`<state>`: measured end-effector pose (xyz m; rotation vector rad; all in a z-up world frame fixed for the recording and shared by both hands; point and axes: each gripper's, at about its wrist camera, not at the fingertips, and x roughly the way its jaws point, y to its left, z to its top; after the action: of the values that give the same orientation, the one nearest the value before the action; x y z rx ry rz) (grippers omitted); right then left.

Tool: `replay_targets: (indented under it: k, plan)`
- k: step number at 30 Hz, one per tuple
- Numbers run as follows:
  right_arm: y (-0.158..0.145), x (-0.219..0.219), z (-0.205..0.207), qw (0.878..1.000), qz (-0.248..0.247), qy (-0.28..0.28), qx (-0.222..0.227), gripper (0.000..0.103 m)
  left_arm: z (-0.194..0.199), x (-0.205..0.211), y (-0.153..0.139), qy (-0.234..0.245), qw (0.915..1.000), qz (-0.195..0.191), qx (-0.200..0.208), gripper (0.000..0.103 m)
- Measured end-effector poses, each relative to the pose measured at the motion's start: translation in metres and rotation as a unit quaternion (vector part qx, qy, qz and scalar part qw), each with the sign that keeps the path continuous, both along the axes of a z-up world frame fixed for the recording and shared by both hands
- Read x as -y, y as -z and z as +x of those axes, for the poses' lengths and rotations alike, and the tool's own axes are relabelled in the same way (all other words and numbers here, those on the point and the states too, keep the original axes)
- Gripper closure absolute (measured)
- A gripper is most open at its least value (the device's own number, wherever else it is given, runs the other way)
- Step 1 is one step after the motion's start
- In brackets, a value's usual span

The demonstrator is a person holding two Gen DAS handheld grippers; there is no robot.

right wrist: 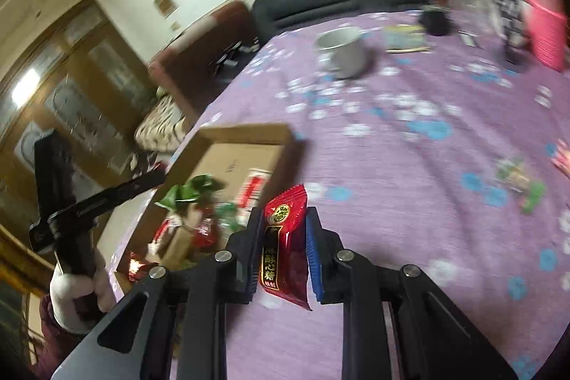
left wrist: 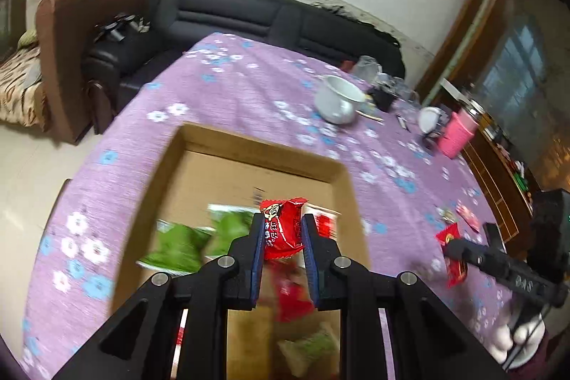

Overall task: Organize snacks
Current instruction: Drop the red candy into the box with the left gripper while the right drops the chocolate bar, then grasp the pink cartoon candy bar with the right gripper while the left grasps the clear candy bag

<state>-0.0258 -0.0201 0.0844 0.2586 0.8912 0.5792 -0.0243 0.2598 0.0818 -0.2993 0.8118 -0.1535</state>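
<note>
My left gripper [left wrist: 284, 223] is shut on a bright red snack packet [left wrist: 283, 227] and holds it above the open cardboard box [left wrist: 256, 148], which holds green and red packets [left wrist: 178, 244]. My right gripper [right wrist: 285, 219] is shut on a dark red candy packet [right wrist: 285, 251] and holds it over the purple tablecloth, just right of the box [right wrist: 245, 132]. The right gripper also shows at the right of the left wrist view [left wrist: 454, 246], with its red packet.
Loose snack packets lie on the floral cloth [right wrist: 520, 180] [left wrist: 466, 216]. A white mug [left wrist: 336, 100], a pink cup [left wrist: 456, 134], a black item and clear plastic stand at the far side. A dark sofa [left wrist: 249, 13] lies beyond the table.
</note>
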Motion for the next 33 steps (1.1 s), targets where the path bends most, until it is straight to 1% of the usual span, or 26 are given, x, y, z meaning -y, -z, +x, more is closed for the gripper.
replay_targets:
  k: [3, 7, 10, 14, 15, 16, 17, 18, 19, 20, 21, 22, 24, 26, 27, 30, 32, 33]
  plan:
    - [0.001, -0.040, 0.008, 1.000, -0.017, -0.020, 0.000, 0.081, 0.013, -0.020, 0.005, -0.013, 0.9998, -0.008, -0.009, 0.082]
    - [0.006, -0.090, 0.024, 0.998, -0.044, -0.045, -0.007, 0.081, 0.031, -0.034, 0.017, -0.020, 0.9992, -0.020, -0.026, 0.082]
    - [0.009, -0.117, 0.036, 0.996, -0.060, -0.057, -0.014, 0.081, 0.041, -0.041, 0.025, -0.023, 0.9987, -0.025, -0.037, 0.082]
    - [0.013, -0.142, 0.054, 0.994, -0.084, -0.063, -0.018, 0.081, 0.043, -0.048, 0.033, -0.022, 0.9980, -0.042, -0.043, 0.081]
    - [0.015, -0.148, 0.056, 0.994, -0.091, -0.065, -0.017, 0.081, 0.043, -0.049, 0.034, -0.021, 0.9977, -0.047, -0.044, 0.079]
    - [0.017, -0.153, 0.060, 0.992, -0.102, -0.066, -0.014, 0.081, 0.043, -0.050, 0.035, -0.020, 0.9975, -0.052, -0.044, 0.072]
    - [0.019, -0.156, 0.061, 0.992, -0.110, -0.067, -0.012, 0.081, 0.043, -0.051, 0.035, -0.018, 0.9973, -0.057, -0.042, 0.062]
    - [0.021, -0.159, 0.062, 0.991, -0.116, -0.066, -0.011, 0.080, 0.041, -0.052, 0.034, -0.017, 0.9972, -0.061, -0.039, 0.056]
    - [0.023, -0.162, 0.064, 0.991, -0.119, -0.065, -0.011, 0.080, 0.040, -0.053, 0.033, -0.018, 0.9973, -0.062, -0.036, 0.049]
    - [0.025, -0.162, 0.065, 0.991, -0.117, -0.062, -0.012, 0.078, 0.039, -0.054, 0.032, -0.017, 0.9974, -0.062, -0.034, 0.046]
    - [0.026, -0.161, 0.066, 0.992, -0.113, -0.059, -0.014, 0.070, 0.038, -0.054, 0.030, -0.017, 0.9975, -0.062, -0.030, 0.045]
    - [0.026, -0.158, 0.066, 0.993, -0.106, -0.053, -0.016, 0.066, 0.036, -0.054, 0.027, -0.018, 0.9976, -0.062, -0.028, 0.044]
    - [0.022, -0.152, 0.066, 0.994, -0.094, -0.047, -0.015, 0.066, 0.029, -0.052, 0.020, -0.016, 0.9978, -0.062, -0.019, 0.040]
    - [0.014, -0.144, 0.061, 0.996, -0.084, -0.041, -0.009, 0.066, 0.022, -0.049, 0.012, -0.017, 0.9981, -0.059, -0.009, 0.033]
    - [0.009, -0.138, 0.058, 0.996, -0.079, -0.038, -0.004, 0.066, 0.016, -0.047, 0.006, -0.017, 0.9981, -0.059, -0.001, 0.032]
    - [-0.005, -0.113, 0.050, 0.997, -0.066, -0.025, 0.007, 0.065, 0.001, -0.036, -0.011, -0.013, 0.9978, -0.062, 0.020, 0.023]
    - [-0.013, -0.089, 0.043, 0.998, -0.064, -0.012, 0.015, 0.064, -0.011, -0.026, -0.022, -0.008, 0.9973, -0.064, 0.034, 0.016]
    - [-0.015, -0.074, 0.038, 0.998, -0.065, -0.003, 0.020, 0.064, -0.017, -0.019, -0.026, -0.005, 0.9971, -0.065, 0.040, 0.015]
